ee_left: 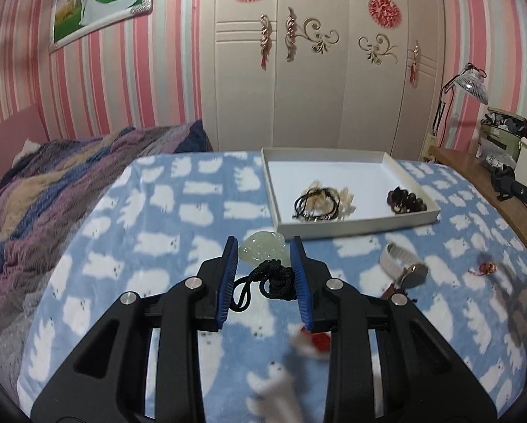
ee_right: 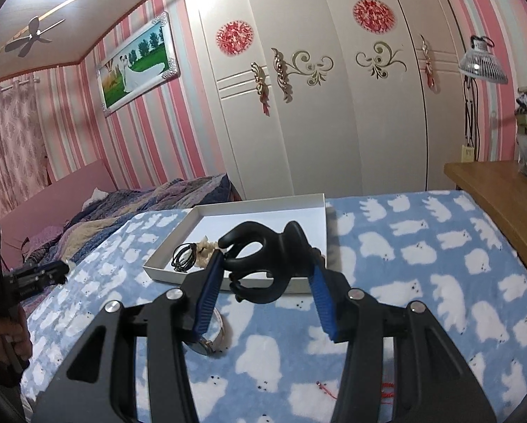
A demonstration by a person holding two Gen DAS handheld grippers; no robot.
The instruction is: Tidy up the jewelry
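My left gripper [ee_left: 264, 246] is shut on a pale green jade pendant [ee_left: 261, 251]. Its black cord [ee_left: 275, 279] is bunched between the blue pads and hangs above the blue bear-print blanket [ee_left: 178, 246]. My right gripper [ee_right: 266, 259] is shut on a black hair claw clip [ee_right: 263, 268], raised just in front of the white tray [ee_right: 178, 267]. The tray [ee_left: 355, 226] holds black cord bracelets [ee_left: 314, 206], a beige shell piece [ee_left: 346, 199] and a dark bead bracelet [ee_left: 406, 200].
On the blanket lie a watch with a pale strap [ee_left: 400, 264], a small red charm [ee_left: 486, 268] and a blurred red-and-white item [ee_left: 312, 343]. A wooden desk [ee_right: 503, 194] runs along the right. Rumpled striped bedding [ee_left: 51, 194] lies on the left, with a wardrobe [ee_left: 298, 88] behind.
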